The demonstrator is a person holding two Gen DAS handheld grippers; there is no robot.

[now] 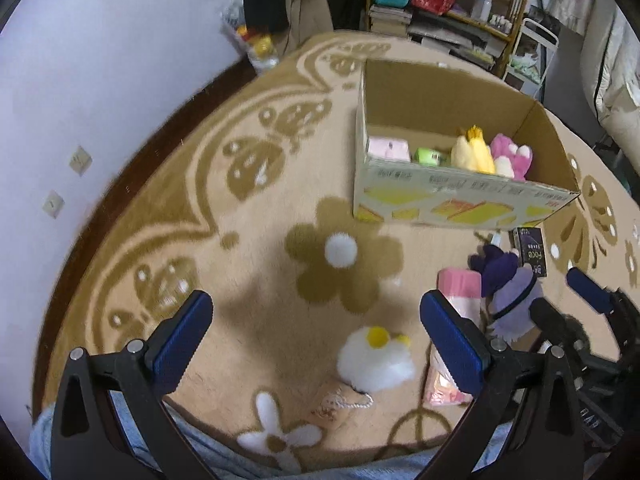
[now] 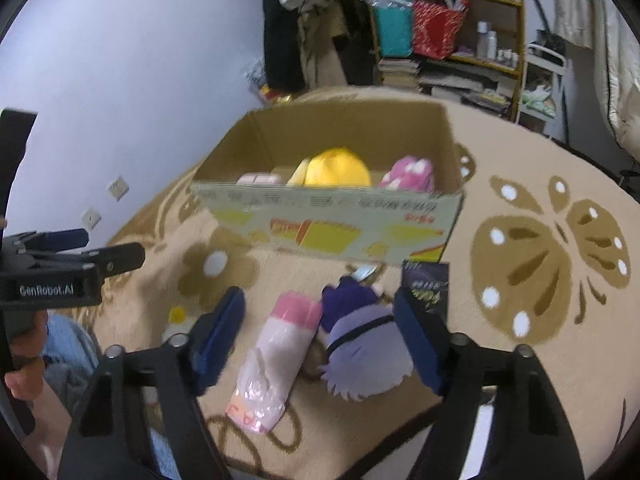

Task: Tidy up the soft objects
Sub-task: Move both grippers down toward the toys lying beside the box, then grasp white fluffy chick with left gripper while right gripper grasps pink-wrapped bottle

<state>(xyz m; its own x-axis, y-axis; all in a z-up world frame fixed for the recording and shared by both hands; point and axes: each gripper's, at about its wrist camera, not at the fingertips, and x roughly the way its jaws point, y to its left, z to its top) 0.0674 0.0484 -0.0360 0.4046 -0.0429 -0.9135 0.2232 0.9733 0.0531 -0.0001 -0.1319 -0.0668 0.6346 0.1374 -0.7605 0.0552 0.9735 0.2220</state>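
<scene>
An open cardboard box (image 1: 456, 200) (image 2: 332, 220) stands on the carpet and holds a yellow plush (image 1: 472, 152) (image 2: 336, 168), a pink plush (image 1: 512, 154) (image 2: 408, 176), a pink packet and a green item. On the carpet lie a white plush with yellow spots (image 1: 376, 356), a pink wrapped soft pack (image 2: 276, 356) (image 1: 460, 292) and a purple plush (image 2: 364, 344) (image 1: 508, 292). My left gripper (image 1: 320, 344) is open above the white plush. My right gripper (image 2: 320, 340) is open, its fingers either side of the pink pack and purple plush.
A dark card box (image 1: 532, 250) (image 2: 426, 284) lies by the cardboard box. A beige patterned carpet (image 1: 248, 208) covers the floor. A shelf with books and bags (image 2: 448, 40) stands behind, and a white wall (image 1: 100, 80) is to the left.
</scene>
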